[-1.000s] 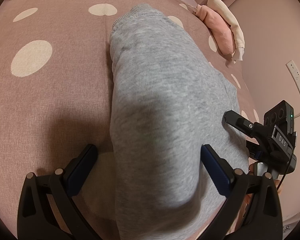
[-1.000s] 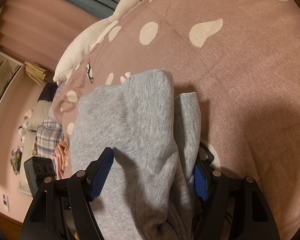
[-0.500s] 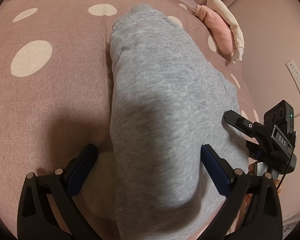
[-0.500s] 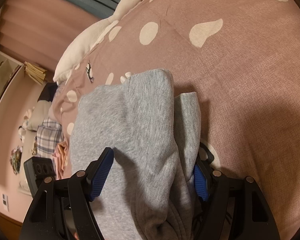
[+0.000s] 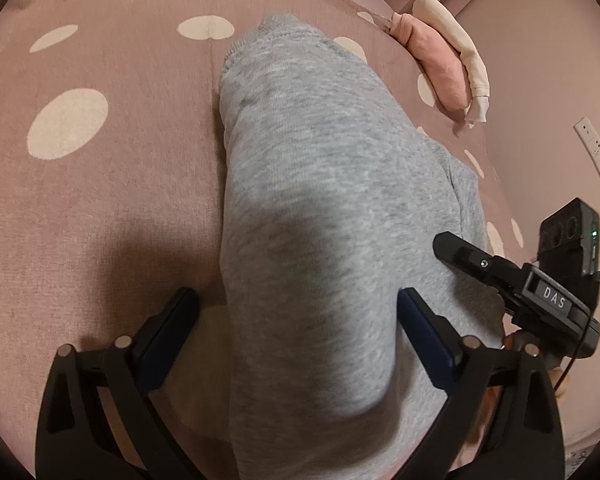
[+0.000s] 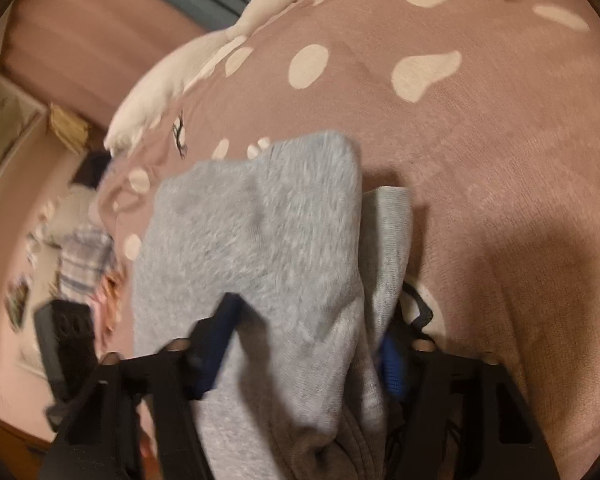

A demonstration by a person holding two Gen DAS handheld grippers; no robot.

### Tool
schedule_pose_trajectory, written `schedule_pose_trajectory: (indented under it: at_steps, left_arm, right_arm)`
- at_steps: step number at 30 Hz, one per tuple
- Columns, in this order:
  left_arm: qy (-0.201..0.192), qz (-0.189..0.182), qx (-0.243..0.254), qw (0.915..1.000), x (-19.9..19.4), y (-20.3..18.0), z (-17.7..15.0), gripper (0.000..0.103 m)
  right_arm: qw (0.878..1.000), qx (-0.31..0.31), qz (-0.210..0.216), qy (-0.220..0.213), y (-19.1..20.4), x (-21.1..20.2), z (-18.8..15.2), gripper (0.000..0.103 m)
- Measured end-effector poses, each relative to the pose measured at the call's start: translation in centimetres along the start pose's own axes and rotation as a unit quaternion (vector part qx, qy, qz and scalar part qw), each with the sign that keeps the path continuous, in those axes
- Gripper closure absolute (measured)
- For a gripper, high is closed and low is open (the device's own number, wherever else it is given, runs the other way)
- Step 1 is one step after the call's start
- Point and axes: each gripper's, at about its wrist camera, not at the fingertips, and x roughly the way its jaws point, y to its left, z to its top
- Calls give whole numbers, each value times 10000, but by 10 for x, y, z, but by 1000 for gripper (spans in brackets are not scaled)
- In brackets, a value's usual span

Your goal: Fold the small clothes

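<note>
The left gripper (image 5: 296, 320) had its fingers (image 5: 424, 332) spread wide, having just narrowed a little, and straddled a folded grey sweatshirt-knit garment (image 5: 320, 184). The blue pad at 4 o'clock lay against the cloth's edge, while the one at 8 o'clock stood clear of it, over the bedspread; the cloth was not pinched.

The right gripper (image 6: 304, 340) had its fingers (image 6: 216, 340) partly drawn in, and they had just been closing with the same grey garment (image 6: 260, 240) bunched between them. The blue pad at 7 o'clock pressed into the upper layer, and the one at 5 o'clock was half buried behind a hanging fold. That view was smeared by motion, so I could not tell whether the cloth was truly clamped.

The garment lay on a bed, running from the fingers toward 12 o'clock, with a ribbed hem at its far end in the left wrist view. Under it was a dusty-pink bedspread (image 5: 100, 208) with cream spots. A pink and cream bundle of cloth (image 5: 444, 60) lay near the bed's edge at 2 o'clock in the left view. In the right view a white goose plush (image 6: 204, 56) lay at 11 o'clock, well apart from the garment.
</note>
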Motion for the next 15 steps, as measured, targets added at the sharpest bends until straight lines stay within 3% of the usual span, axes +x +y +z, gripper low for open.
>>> schedule_pose_trajectory:
  at_steps: [2,4,11,15]
  left_arm:
    - [-8,-6,27,10000,0,-1,0,11]
    - [-8,-64,37,10000,0,-2,1,23]
    - [-120,-62,64,9999,-4,-7,2,45]
    - [-210,-139,56,9997,-11,-7,4,56]
  right_arm:
    - [9999,-116,-125,0,3,0,0,47]
    - [9996,-184,-231,5,5,0,1,49]
    - [9970,-659,-395,-115,23,-9,-3,73]
    - [9938,-994,-392,-303,40,-18,-6,75]
